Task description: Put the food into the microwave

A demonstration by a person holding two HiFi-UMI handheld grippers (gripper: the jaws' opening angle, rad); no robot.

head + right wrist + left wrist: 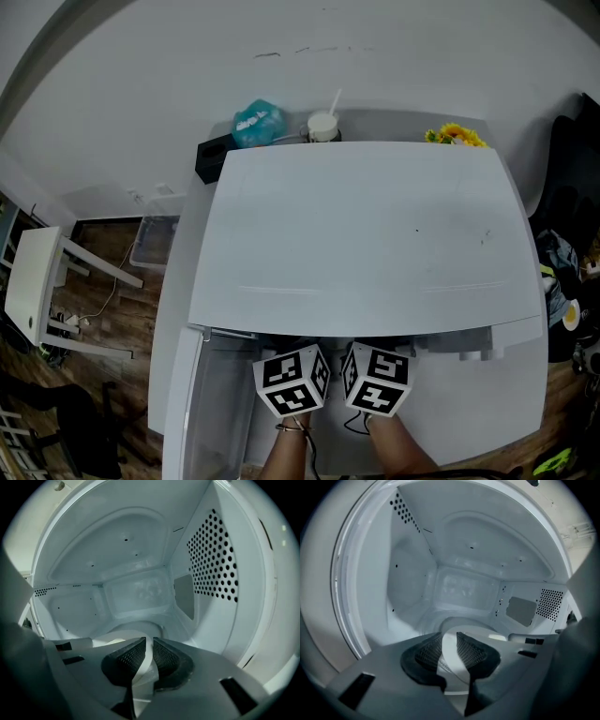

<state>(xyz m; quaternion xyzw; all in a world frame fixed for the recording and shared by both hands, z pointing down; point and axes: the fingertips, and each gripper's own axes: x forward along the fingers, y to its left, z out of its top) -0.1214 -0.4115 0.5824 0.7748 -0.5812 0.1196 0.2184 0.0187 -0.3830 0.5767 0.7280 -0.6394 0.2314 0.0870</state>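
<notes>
Inside the microwave (pixel 366 234), in its cavity (pixel 459 588), the left gripper (pixel 449 641) and right gripper (pixel 149 644) each had jaws clamped on the rim of a white plate (pixel 144 665); its food was mostly hidden. Only the head view showed the open door (pixel 216 403) and a teal bag (pixel 258 122) behind.

Left tongs (pixel 449 645) and right tongs (pixel 149 654) side by side on plate (pixel 451 670) inside microwave (pixel 366 234)
</notes>
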